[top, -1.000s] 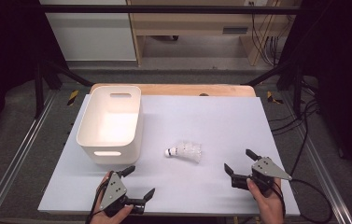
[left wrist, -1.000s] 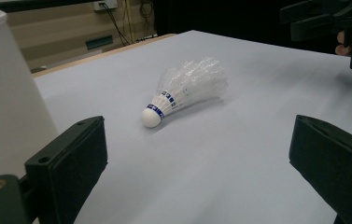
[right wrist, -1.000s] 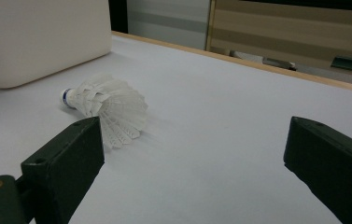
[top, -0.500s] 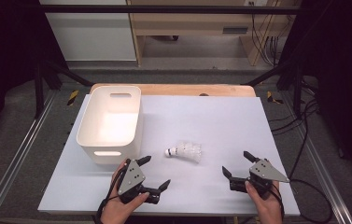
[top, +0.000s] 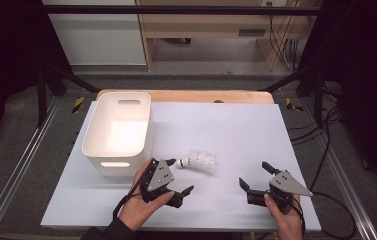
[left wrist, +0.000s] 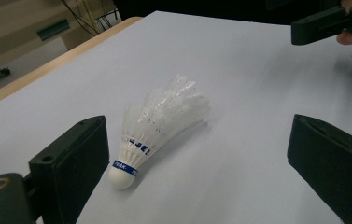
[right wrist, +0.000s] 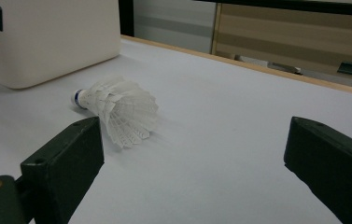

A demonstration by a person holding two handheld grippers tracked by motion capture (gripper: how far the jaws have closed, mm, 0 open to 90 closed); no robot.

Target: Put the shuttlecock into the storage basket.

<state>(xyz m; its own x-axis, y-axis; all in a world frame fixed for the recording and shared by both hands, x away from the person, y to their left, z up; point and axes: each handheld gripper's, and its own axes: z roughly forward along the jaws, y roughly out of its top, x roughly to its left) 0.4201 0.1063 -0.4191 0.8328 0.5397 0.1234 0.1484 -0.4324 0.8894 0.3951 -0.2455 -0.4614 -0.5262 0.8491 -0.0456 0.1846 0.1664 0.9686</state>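
**Shuttlecock between spread jaws**

The left gripper (top: 179, 176) is held with jaws wide apart; the shuttlecock (left wrist: 155, 128) is seen lying between them, nearer one jaw, untouched. The right gripper (top: 257, 176), jaws likewise apart, is held farther off on the bench (top: 236, 125).

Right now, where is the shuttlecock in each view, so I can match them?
High view: shuttlecock lies centre, cork toward the white bin.
Left gripper view: between the jaws, nearer the left one.
Right gripper view: upper left, before the bin.
Shared landmark: its blue-banded cork.
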